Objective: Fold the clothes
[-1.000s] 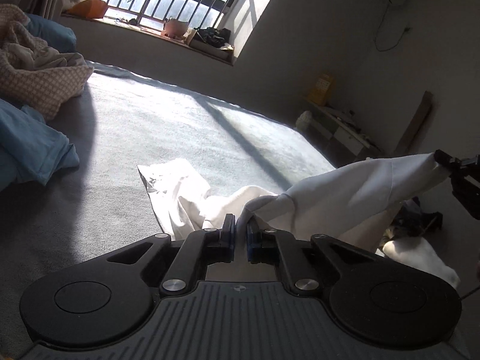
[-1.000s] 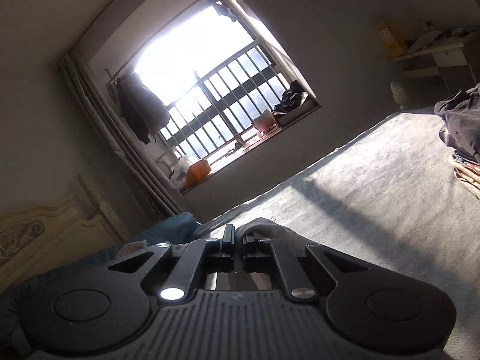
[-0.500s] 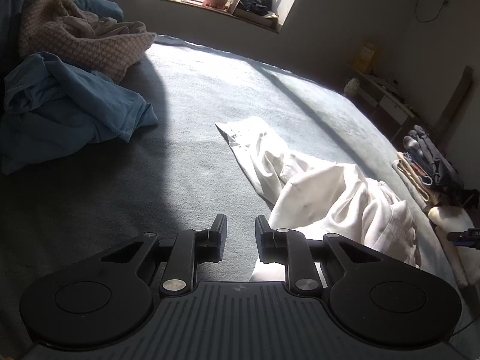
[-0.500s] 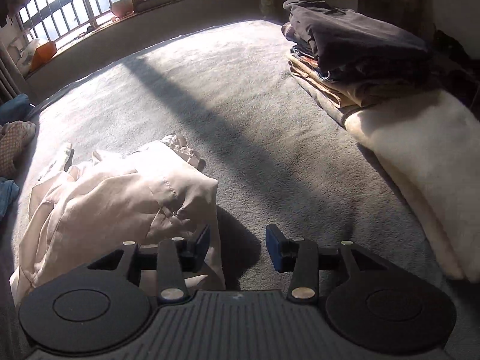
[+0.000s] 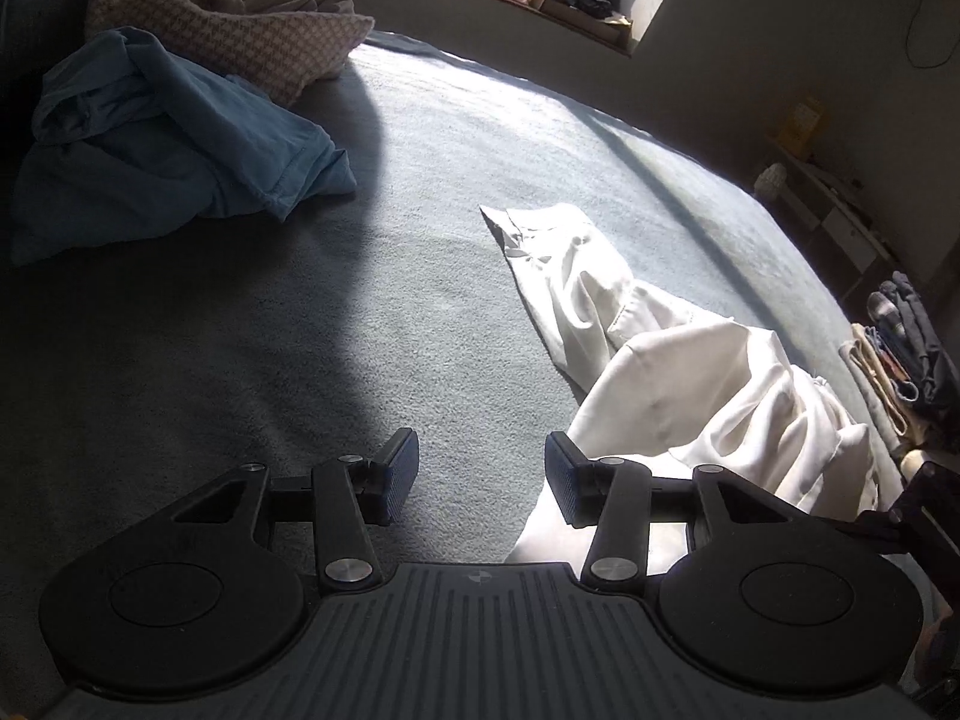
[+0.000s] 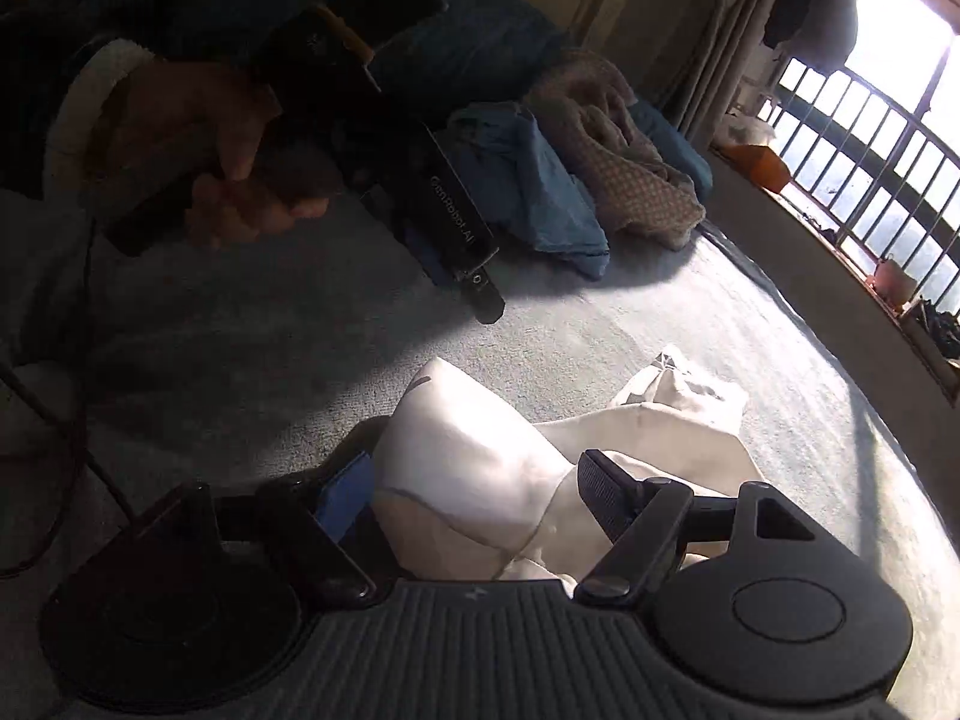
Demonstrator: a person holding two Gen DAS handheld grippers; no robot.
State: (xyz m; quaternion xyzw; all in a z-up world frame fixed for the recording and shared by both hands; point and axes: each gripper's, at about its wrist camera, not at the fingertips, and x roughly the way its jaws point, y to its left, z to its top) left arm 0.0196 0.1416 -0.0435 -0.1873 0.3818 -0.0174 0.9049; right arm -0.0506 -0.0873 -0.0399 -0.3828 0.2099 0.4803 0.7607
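A crumpled white garment lies in a heap on the grey bed cover, one end stretched flat toward the window. My left gripper hovers just left of the heap; its jaws are opening, with only bed cover between them. In the right wrist view the white garment bulges up between the fingers of my right gripper, whose jaws are opening wide and do not press on it. A hand holds the left gripper above the bed, beyond the heap.
A blue garment and a houndstooth blanket are piled at the back left. A stack of folded clothes sits at the bed's right edge. A windowsill with pots runs along the far side. A dark cable hangs at left.
Both grippers have let go of the white garment, which dropped from a stretched hold into a heap. Both jaws went from shut to apart. The right gripper rolled and swung down to face the heap.
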